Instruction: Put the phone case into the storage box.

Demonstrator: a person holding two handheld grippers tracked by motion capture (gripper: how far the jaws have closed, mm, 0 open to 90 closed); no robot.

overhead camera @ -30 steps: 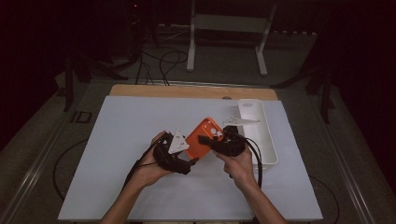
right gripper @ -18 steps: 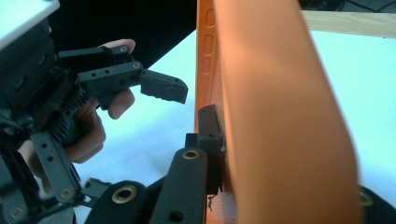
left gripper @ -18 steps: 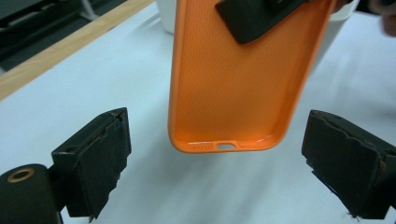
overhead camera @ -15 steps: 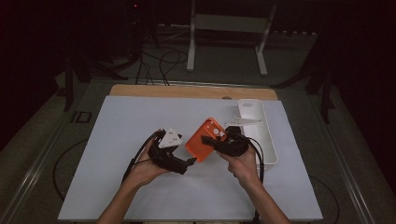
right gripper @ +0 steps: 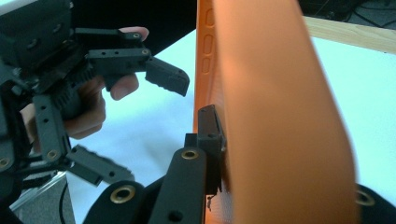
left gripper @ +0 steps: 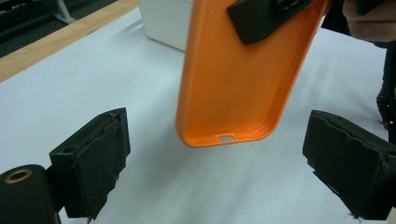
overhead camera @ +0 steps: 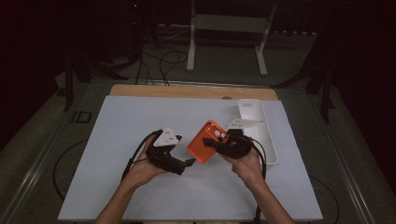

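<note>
Holding orange phone case (overhead camera: 204, 142) clamped in right gripper (overhead camera: 215, 143), above the counter (overhead camera: 116, 121), beside white tray (overhead camera: 261, 135) | left gripper (left gripper: 224, 158) wide, jaws just opened, nothing between | case's long axis points at left gripper, free end just ahead of its jaws.

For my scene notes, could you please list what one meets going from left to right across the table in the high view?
Left tongs → orange phone case → right tongs, shut on the case → white tray.
</note>
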